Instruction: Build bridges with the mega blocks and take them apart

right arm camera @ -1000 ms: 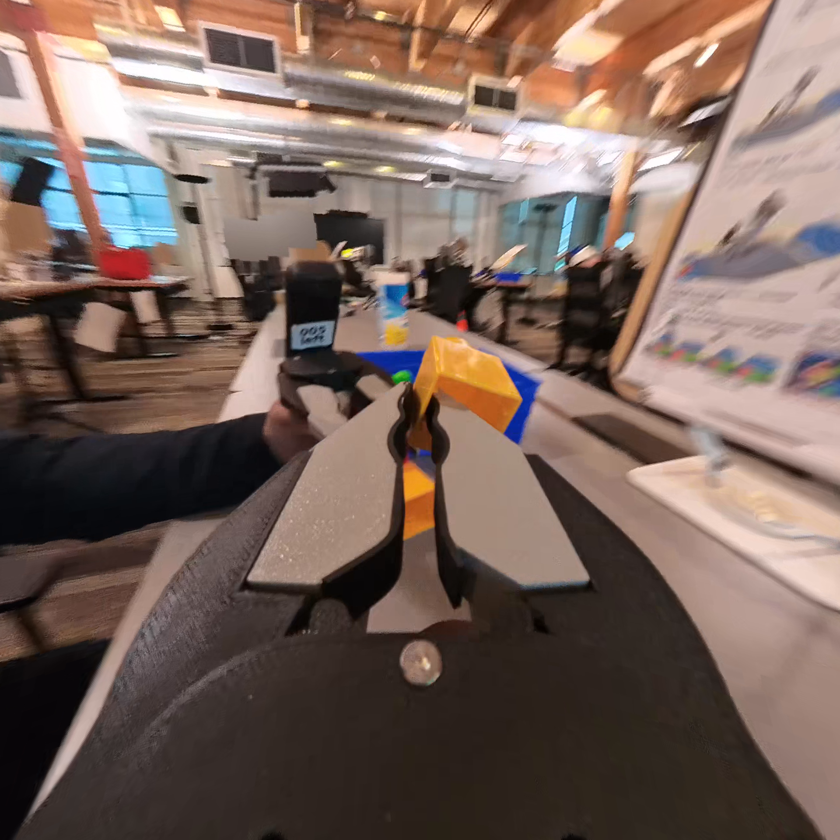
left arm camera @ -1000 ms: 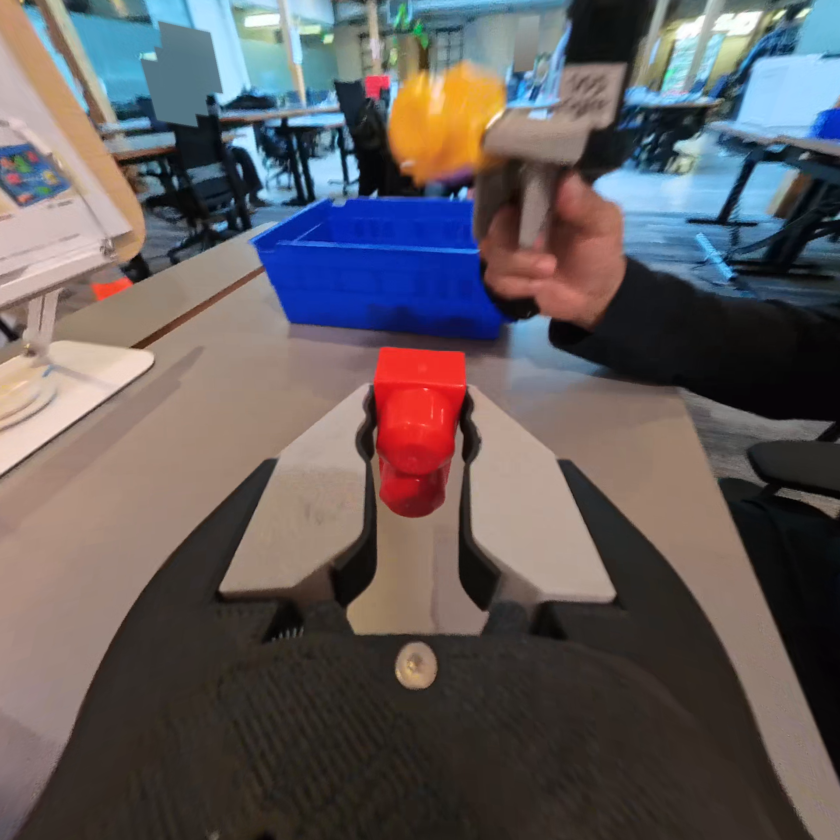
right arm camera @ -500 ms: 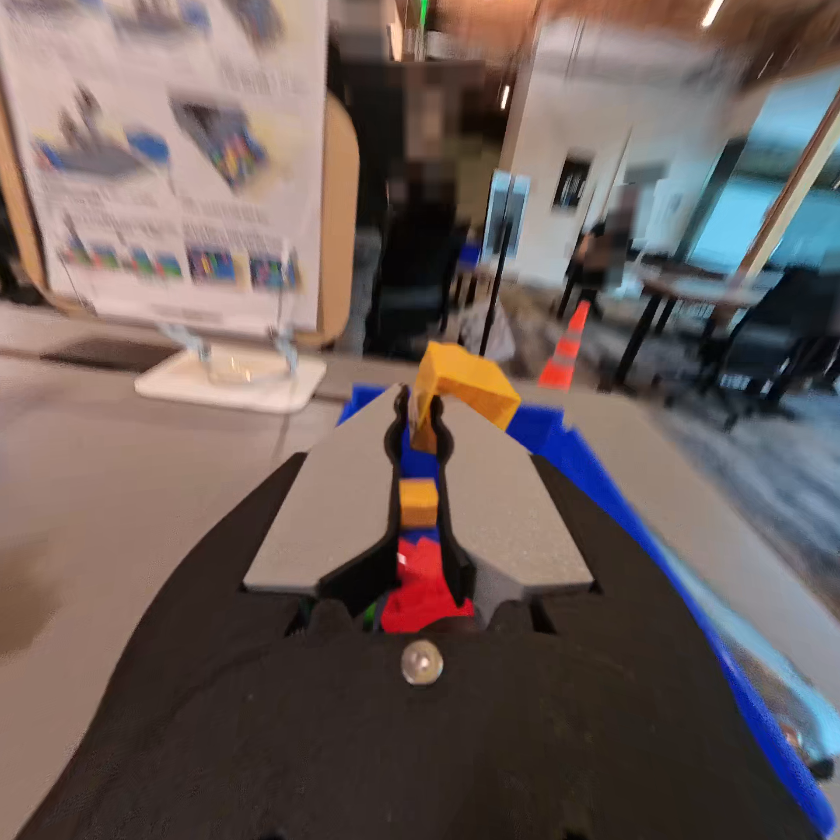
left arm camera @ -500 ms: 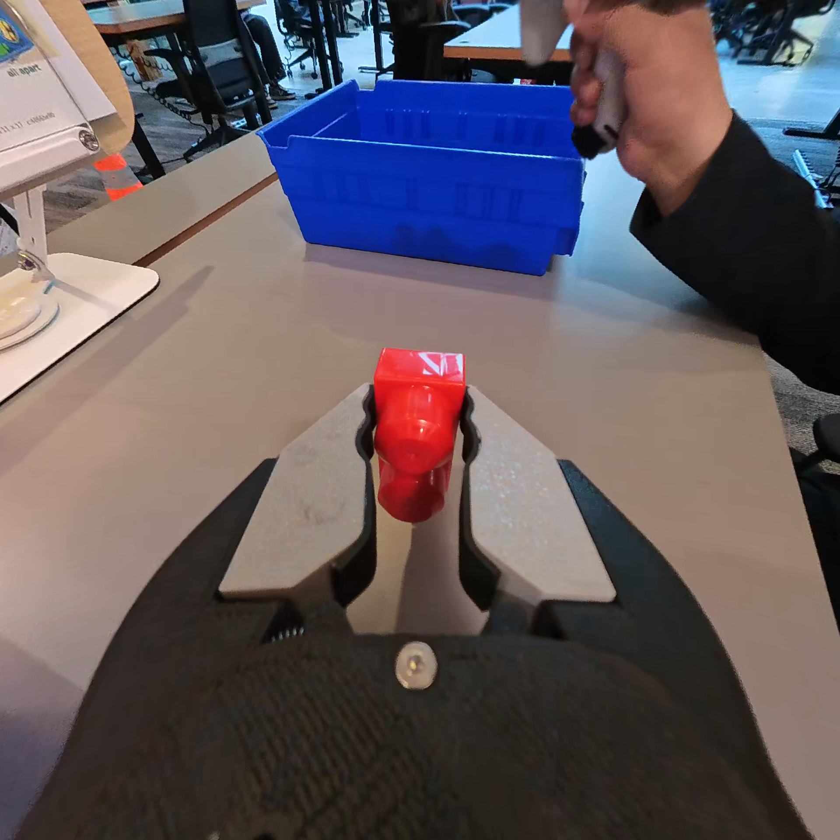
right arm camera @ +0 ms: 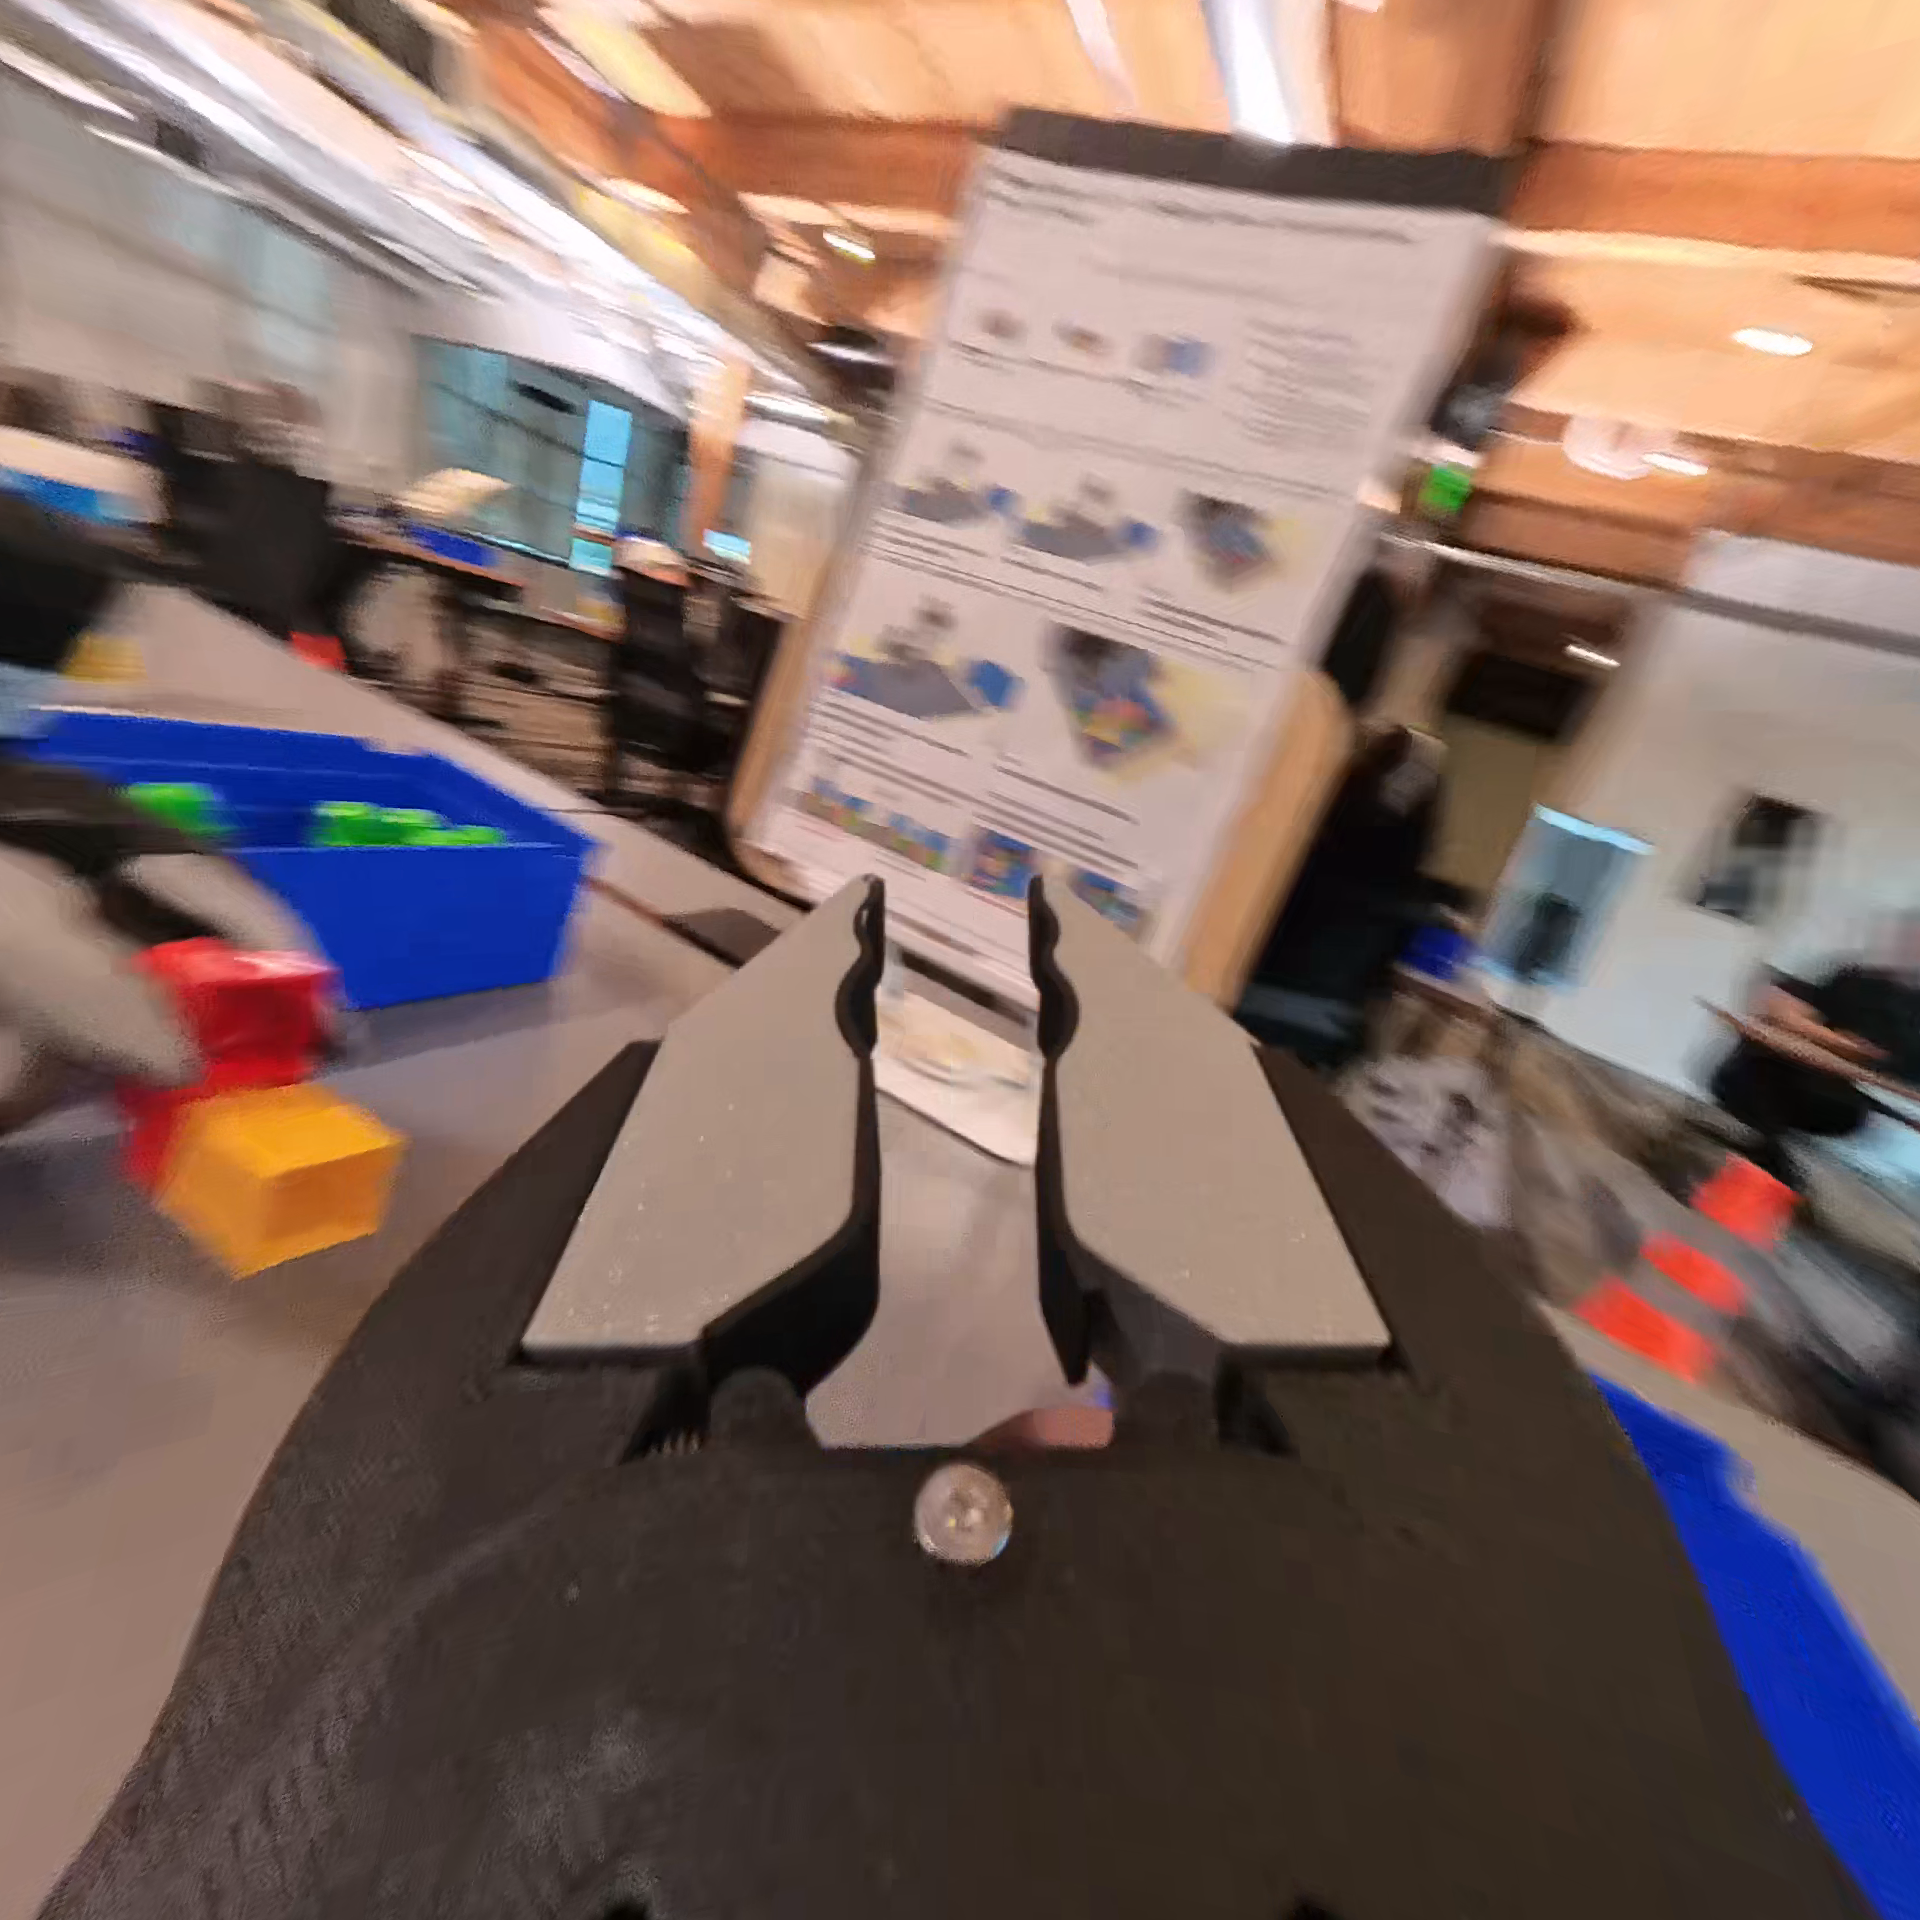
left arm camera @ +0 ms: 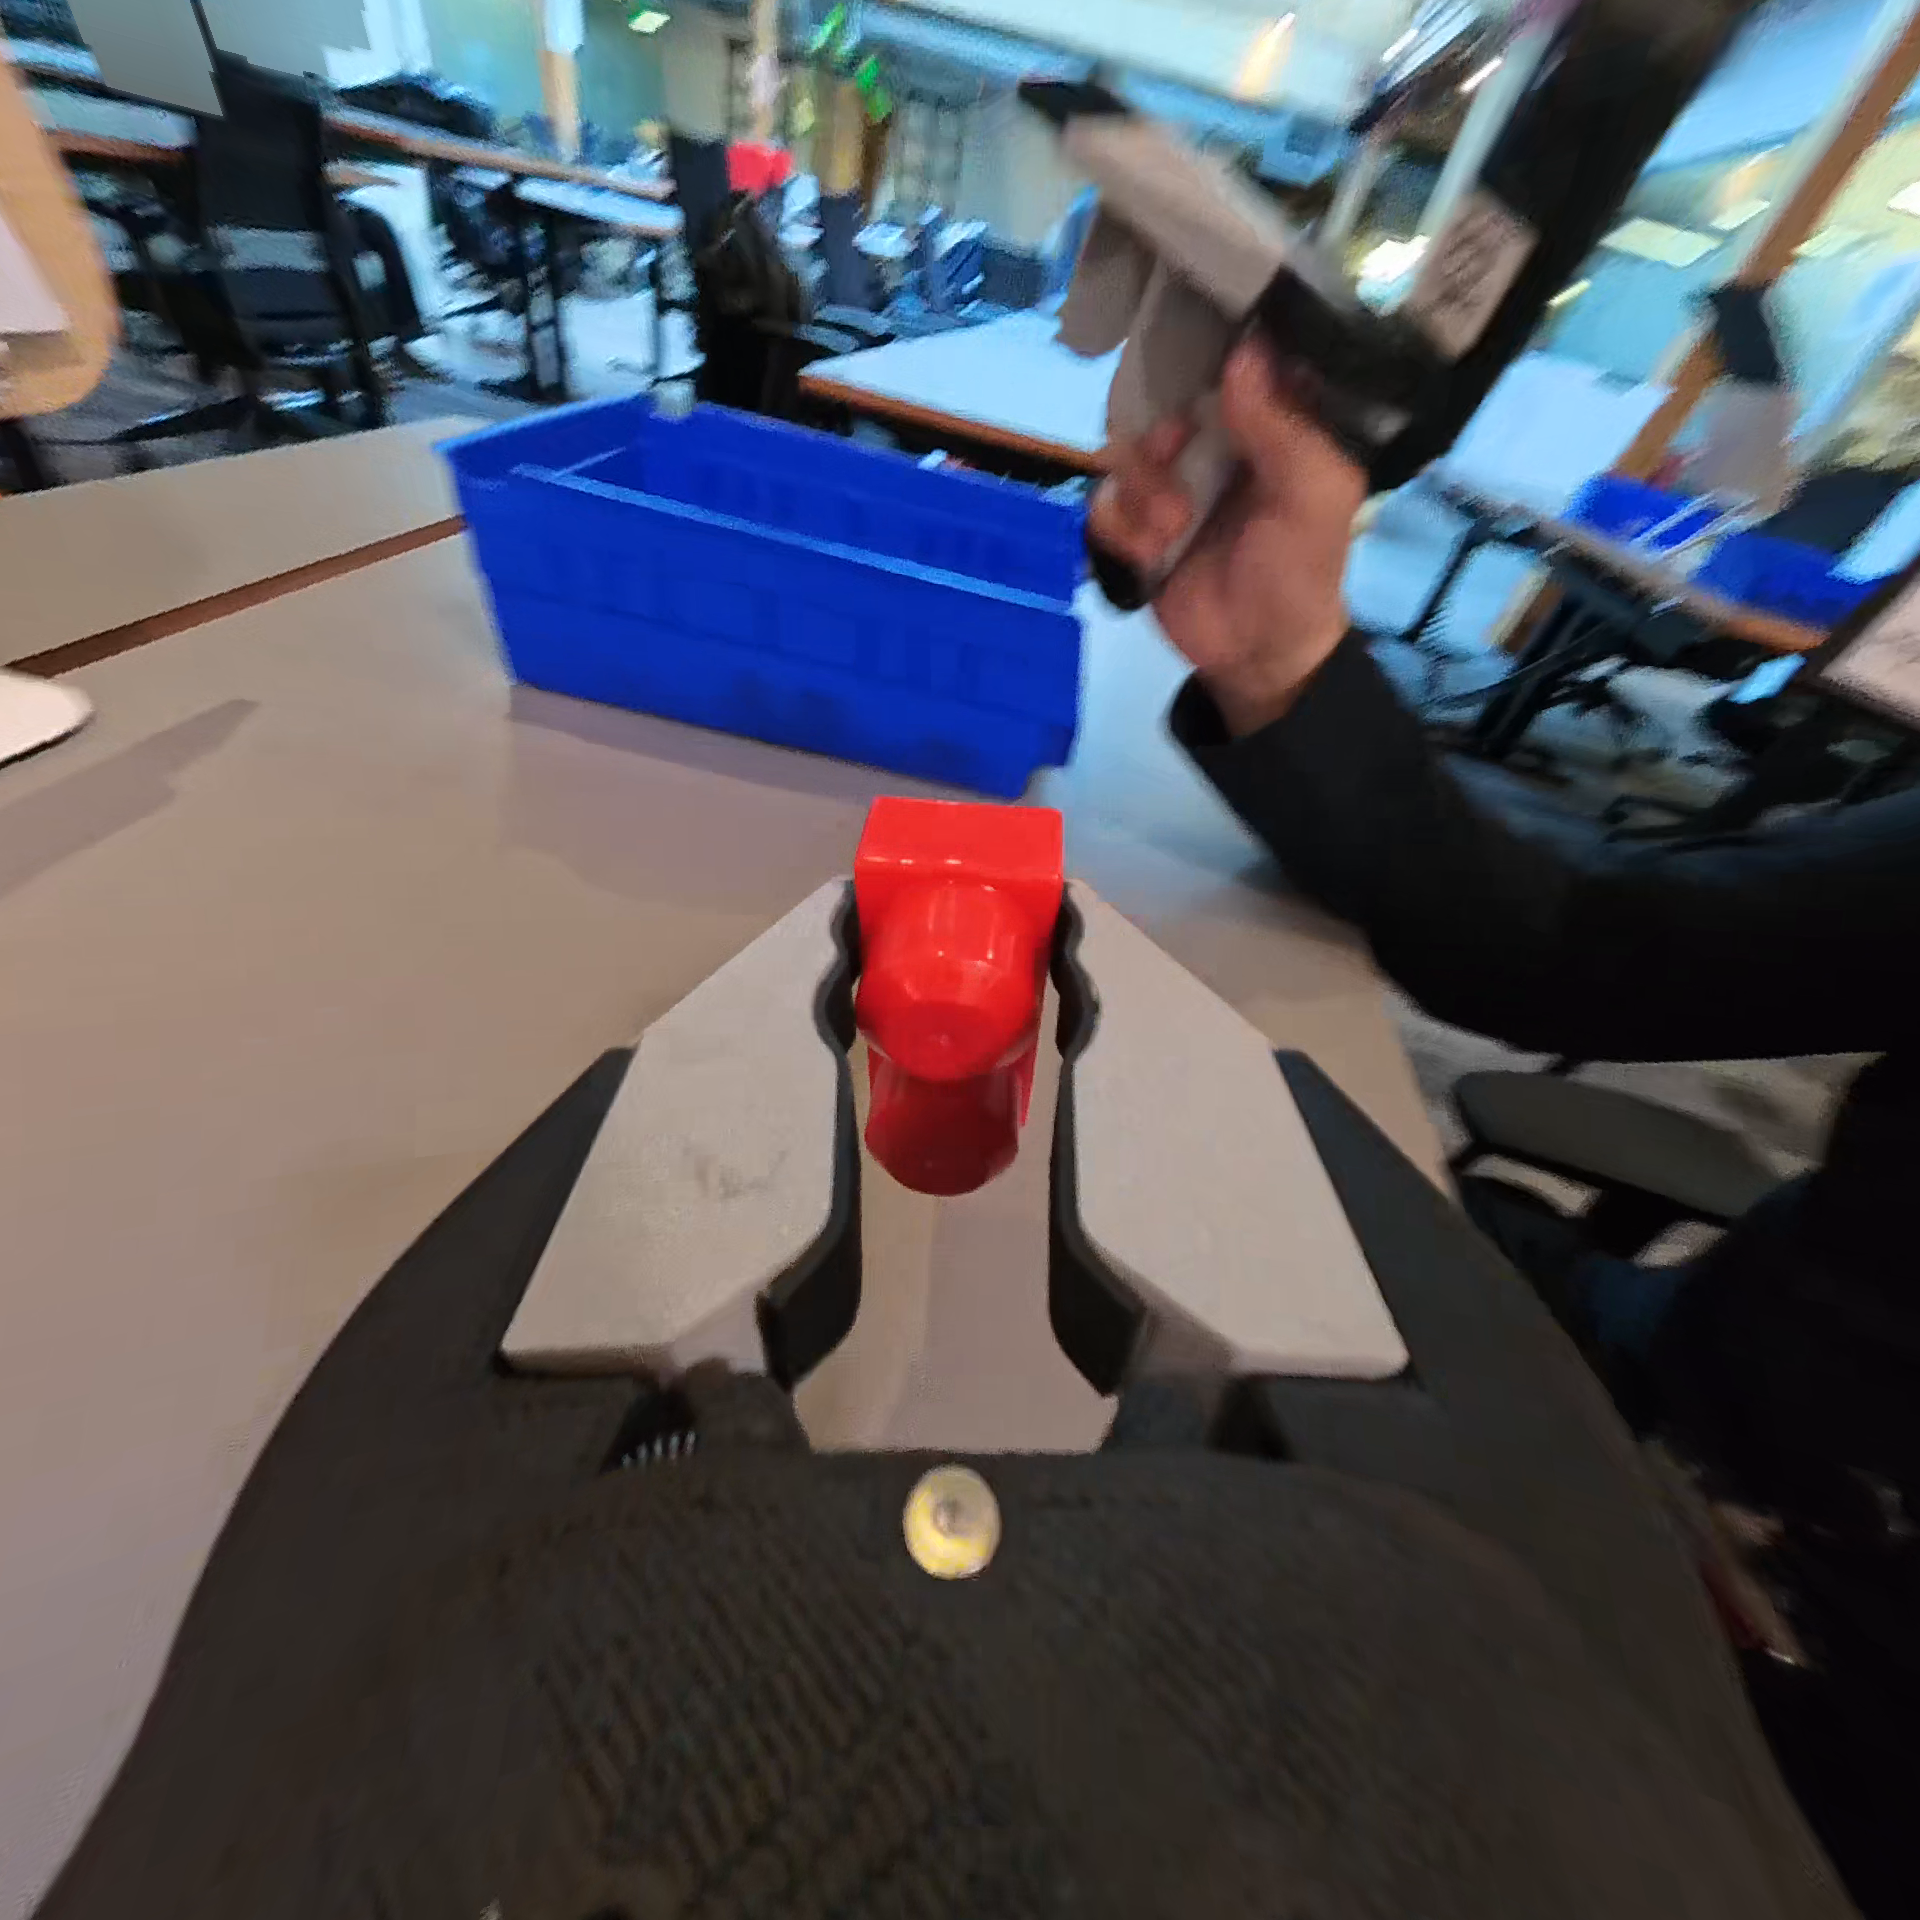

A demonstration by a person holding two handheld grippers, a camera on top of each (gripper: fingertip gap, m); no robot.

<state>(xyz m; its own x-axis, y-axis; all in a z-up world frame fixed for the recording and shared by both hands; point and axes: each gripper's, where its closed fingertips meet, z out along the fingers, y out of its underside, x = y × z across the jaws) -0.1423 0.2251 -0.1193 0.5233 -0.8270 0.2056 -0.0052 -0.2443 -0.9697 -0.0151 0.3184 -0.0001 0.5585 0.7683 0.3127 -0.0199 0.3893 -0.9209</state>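
Released since earlier, the yellow plastic block [right arm camera: 275,1174] sits loose; right gripper [right arm camera: 954,940] gapes empty, while left gripper [left arm camera: 954,940] pinches the red plastic block [left arm camera: 951,987], which may knock it.

The block [left arm camera: 956,966] caught between grey fingers [left arm camera: 727,1143] was glossy red. A yellow-orange block [right arm camera: 275,1169] lay beside more red ones [right arm camera: 244,997]. The bin [left arm camera: 769,582] was solid blue, with bright green blocks [right arm camera: 395,826] inside. The table [left arm camera: 312,883] was plain grey, the gripper bodies [right arm camera: 935,1662] black, the sleeve [left arm camera: 1507,883] black too.
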